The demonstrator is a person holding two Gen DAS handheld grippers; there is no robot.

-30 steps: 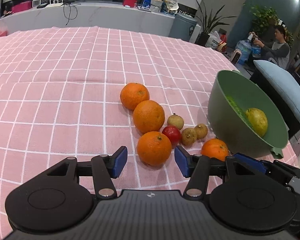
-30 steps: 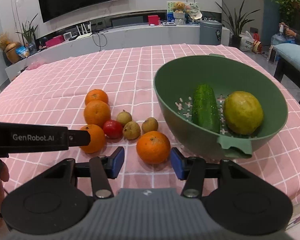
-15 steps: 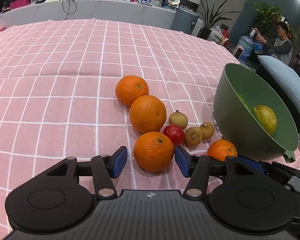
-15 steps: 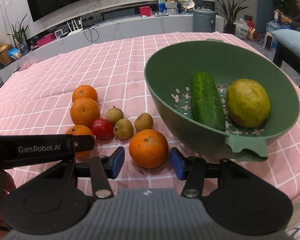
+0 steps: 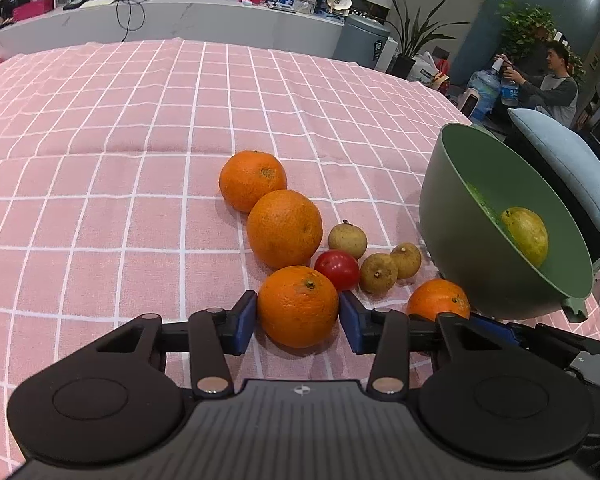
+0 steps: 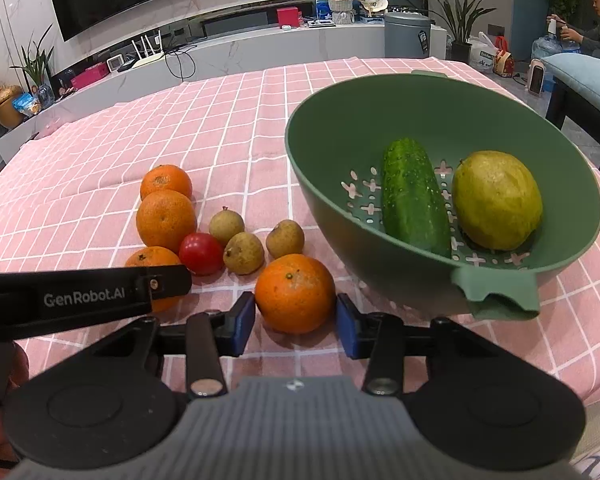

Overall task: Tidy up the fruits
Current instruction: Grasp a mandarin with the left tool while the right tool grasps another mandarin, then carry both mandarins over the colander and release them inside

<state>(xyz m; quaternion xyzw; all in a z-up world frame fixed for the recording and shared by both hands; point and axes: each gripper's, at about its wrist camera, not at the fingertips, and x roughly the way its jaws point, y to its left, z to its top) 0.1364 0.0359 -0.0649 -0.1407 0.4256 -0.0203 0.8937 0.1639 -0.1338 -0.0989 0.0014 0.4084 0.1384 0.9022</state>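
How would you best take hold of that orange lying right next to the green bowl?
Grip the orange across its widest middle, one pad on each side, coming from the near side. It is round and its near side is free, while the green bowl and small brown fruits crowd it behind. The right gripper has just been closing that way, blue pads at its flanks.

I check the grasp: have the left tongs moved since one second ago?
Yes. The left tongs advanced toward the nearest orange, closing until both pads touch it.
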